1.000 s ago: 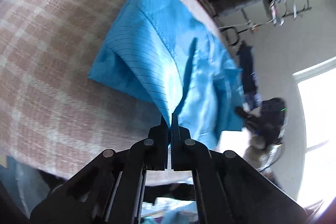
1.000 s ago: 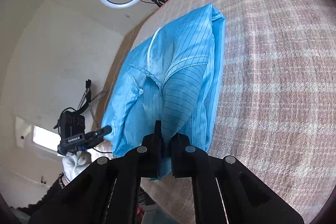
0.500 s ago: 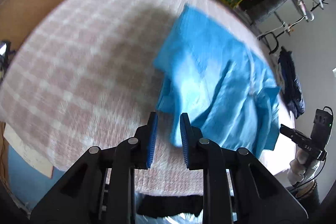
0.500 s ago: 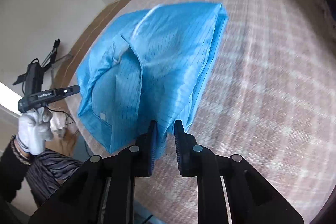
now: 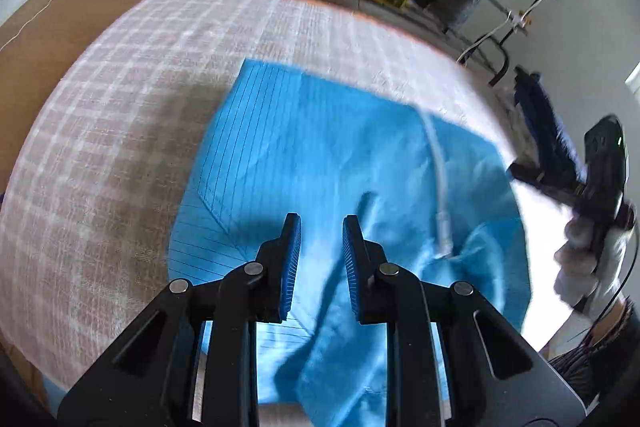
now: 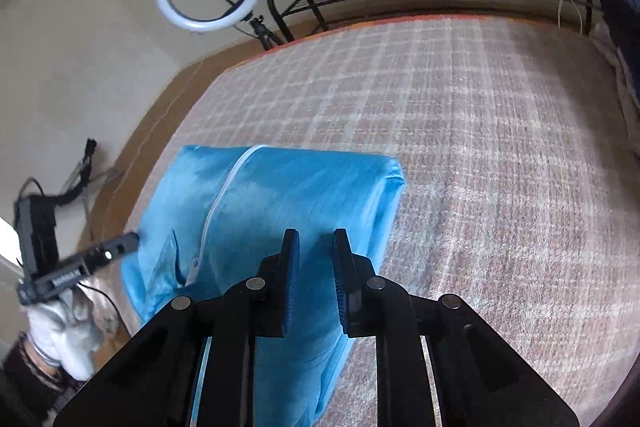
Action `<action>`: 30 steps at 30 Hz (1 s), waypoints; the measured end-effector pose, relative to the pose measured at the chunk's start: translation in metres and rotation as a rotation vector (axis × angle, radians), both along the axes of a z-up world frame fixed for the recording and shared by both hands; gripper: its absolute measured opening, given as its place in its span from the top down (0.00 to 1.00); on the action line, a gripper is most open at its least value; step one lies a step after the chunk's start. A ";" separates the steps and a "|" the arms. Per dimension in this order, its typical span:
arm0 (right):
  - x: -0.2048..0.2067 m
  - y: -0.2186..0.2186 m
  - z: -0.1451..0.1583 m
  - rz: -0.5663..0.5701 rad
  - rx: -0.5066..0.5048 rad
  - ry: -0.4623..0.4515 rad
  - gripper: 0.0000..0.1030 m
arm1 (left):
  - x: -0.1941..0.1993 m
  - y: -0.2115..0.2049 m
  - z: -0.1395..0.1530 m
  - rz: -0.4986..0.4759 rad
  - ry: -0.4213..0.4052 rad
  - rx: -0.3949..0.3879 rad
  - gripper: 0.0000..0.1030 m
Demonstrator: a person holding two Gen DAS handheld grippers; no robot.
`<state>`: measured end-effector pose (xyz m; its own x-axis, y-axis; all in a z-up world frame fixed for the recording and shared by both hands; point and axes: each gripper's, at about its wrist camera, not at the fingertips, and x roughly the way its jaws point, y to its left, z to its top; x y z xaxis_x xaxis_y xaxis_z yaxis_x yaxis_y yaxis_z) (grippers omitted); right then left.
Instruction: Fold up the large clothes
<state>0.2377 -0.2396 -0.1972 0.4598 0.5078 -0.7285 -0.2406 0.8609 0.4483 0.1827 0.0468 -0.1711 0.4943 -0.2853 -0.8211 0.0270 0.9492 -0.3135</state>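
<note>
Left gripper (image 5: 318, 227) hangs with its jaws narrowly parted and gripping nothing; the blue garment (image 5: 320, 147) lies folded below and ahead of it on the checked bed (image 5: 120, 107). Right gripper (image 6: 314, 239), from its own camera, is opening, nothing pinched between its pads; the garment (image 6: 280, 195) spreads beneath and to its left, a white zipper (image 6: 216, 207) running across it.
</note>
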 end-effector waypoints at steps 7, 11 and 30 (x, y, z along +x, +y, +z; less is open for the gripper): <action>0.044 -0.043 -0.050 -0.030 0.402 0.224 0.61 | 0.004 0.003 -0.034 -0.006 0.085 0.008 0.81; 0.057 -0.026 -0.060 0.014 0.445 0.232 0.64 | 0.006 0.000 -0.039 0.008 0.094 0.012 0.81; 0.019 -0.005 0.021 -0.044 0.073 -0.118 0.91 | 0.008 0.018 0.006 0.045 -0.040 -0.022 0.81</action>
